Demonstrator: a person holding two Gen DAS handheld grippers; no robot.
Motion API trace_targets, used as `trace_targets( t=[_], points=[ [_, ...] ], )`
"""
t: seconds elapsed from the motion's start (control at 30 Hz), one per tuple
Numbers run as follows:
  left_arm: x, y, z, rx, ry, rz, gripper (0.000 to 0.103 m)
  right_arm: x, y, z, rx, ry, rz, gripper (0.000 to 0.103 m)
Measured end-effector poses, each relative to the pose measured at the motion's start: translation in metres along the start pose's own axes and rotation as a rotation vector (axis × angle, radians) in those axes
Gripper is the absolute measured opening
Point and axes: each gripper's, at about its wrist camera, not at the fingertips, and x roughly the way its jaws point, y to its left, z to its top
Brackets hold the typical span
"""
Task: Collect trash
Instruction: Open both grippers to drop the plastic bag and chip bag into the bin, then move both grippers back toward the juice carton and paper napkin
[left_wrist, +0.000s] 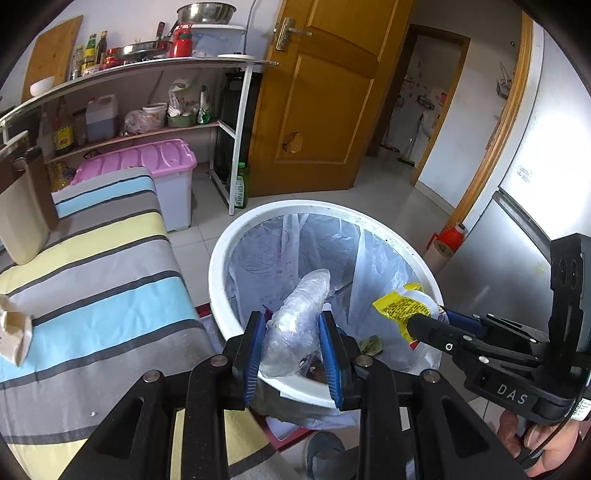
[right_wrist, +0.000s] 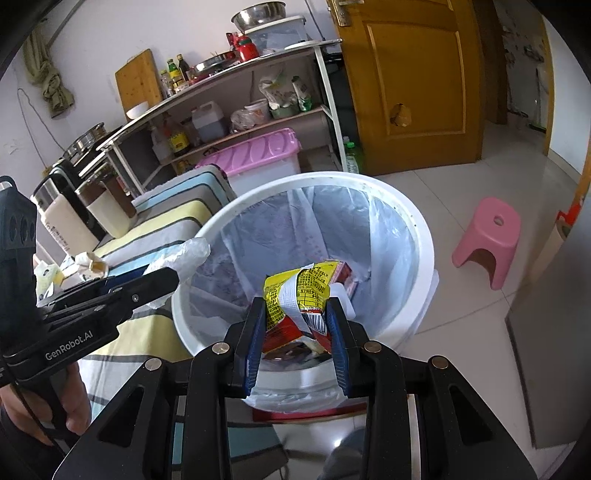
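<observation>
Tiled-floor bin (left_wrist: 221, 258): liner (left_wrist: 384, 258), scraps.

Crumpled clear plastic (left_wrist: 295, 325), yellow wrapper (right_wrist: 299, 295) above lined bin (left_wrist: 221, 258).

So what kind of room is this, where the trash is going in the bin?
Probably a small home kitchen. There's a shelf crowded with sauce bottles and metal bowls, a cutting board leaning on the wall, and a lined trash bin on the tiled floor.
</observation>
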Motion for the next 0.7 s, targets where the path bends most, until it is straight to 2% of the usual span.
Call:
trace_targets(
  t=[0.17, 0.27, 0.33, 0.7],
  points=[
    [0.006, 0.0, 0.0, -0.007, 0.017, -0.011, 0.031, 0.002, -0.002, -0.002, 0.002, 0.012, -0.007, 0.035],
    [0.005, 0.002, 0.001, -0.013, 0.014, -0.016, 0.032, 0.001, -0.001, -0.002, -0.001, 0.006, -0.006, 0.041],
    [0.003, 0.003, 0.001, -0.014, 0.007, -0.017, 0.032, -0.003, 0.0, -0.002, 0.001, -0.003, -0.004, 0.041],
    [-0.031, 0.011, -0.009, -0.041, -0.052, -0.013, 0.032, -0.025, 0.021, -0.004, -0.038, -0.048, 0.024, 0.041]
  ],
)
